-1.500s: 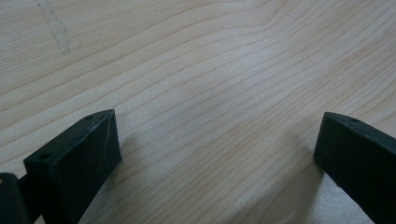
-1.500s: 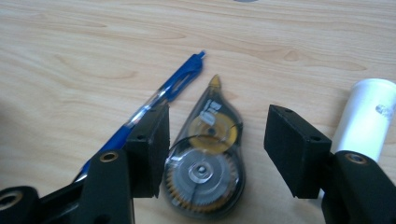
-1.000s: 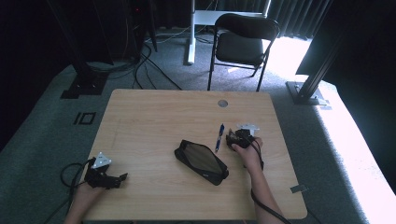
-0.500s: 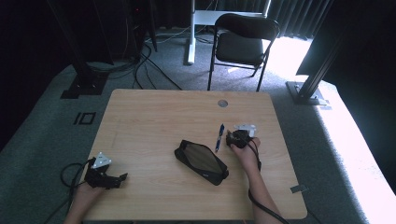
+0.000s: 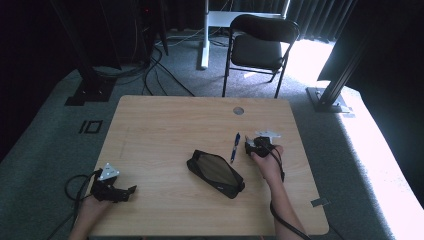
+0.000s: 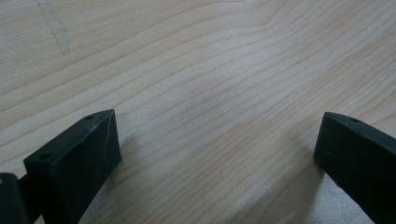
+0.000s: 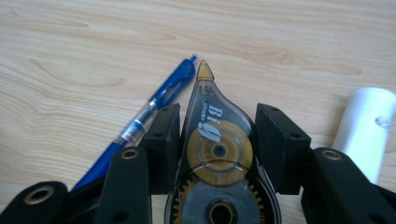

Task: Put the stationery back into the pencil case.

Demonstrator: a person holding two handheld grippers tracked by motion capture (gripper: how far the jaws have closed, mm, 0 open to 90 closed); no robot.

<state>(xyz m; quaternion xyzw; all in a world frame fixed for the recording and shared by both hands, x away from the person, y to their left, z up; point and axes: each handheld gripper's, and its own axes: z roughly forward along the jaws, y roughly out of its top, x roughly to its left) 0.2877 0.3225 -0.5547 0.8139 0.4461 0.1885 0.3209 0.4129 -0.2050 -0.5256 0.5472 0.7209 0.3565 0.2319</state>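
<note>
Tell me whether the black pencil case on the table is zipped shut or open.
Cannot tell. In the high view the black pencil case lies flat on the table, left of the blue pen; its zip is too small to make out.

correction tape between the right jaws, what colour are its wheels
Amber-gold wheels inside the correction tape, whose case is clear and smoky; the right gripper view shows it best.

The desk (image 7: 289,32) was pale wood with a smooth, matt grain, and the right claw (image 7: 217,140) had matt black plastic jaws. Between them lay a correction tape dispenser (image 7: 217,154) of clear, glossy smoke-grey plastic with amber wheels inside, beside a pen (image 7: 159,100) of shiny blue and clear plastic and a smooth white plastic tube (image 7: 366,128). The pouch (image 5: 216,172) looked like dark cloth with a slightly shiny face, and the floor (image 5: 50,150) was rough grey carpet.
</note>
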